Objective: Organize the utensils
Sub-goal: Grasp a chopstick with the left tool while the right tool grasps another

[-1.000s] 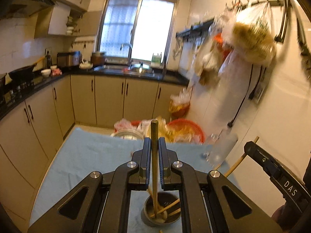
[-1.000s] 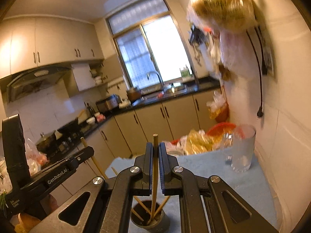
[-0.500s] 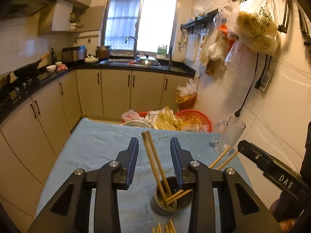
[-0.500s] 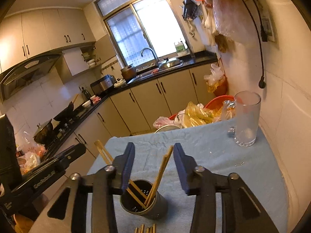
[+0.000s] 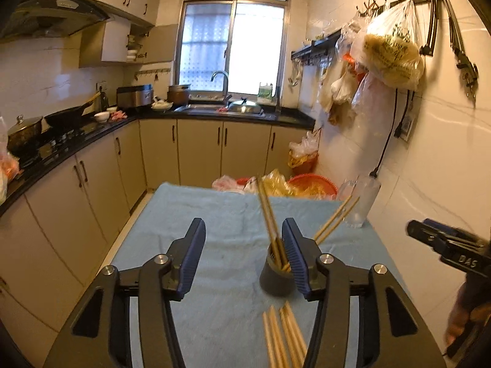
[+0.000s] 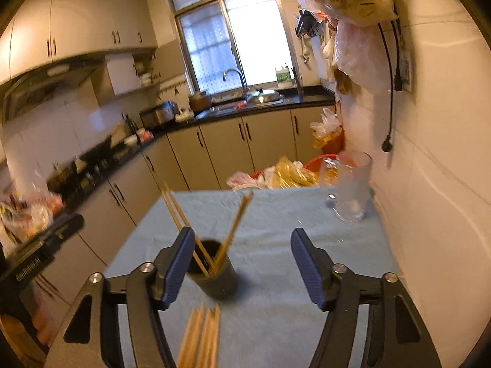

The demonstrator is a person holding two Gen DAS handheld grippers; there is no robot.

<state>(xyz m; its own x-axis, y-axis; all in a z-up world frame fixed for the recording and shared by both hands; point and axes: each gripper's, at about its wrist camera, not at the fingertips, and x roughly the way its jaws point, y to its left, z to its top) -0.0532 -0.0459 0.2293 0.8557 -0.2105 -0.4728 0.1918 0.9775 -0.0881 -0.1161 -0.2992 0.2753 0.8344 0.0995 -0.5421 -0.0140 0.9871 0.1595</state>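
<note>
Change: both grippers, clamped on a chopstick each a second ago, now gape wide and empty, drawn back.
Left gripper (image 5: 242, 254): cup (image 5: 276, 279) sits by its right finger, loose chopsticks (image 5: 284, 337) below.
Right gripper (image 6: 242, 263): cup at its left finger.
Next step: likely straddle one loose stick, pinch mid-length.
Room: glass (image 6: 353, 187) ahead right, near wall; table edge left.

left wrist: above table, facing window; right wrist: same | shared: cup (image 5: 276, 276) (image 6: 216, 279)
</note>
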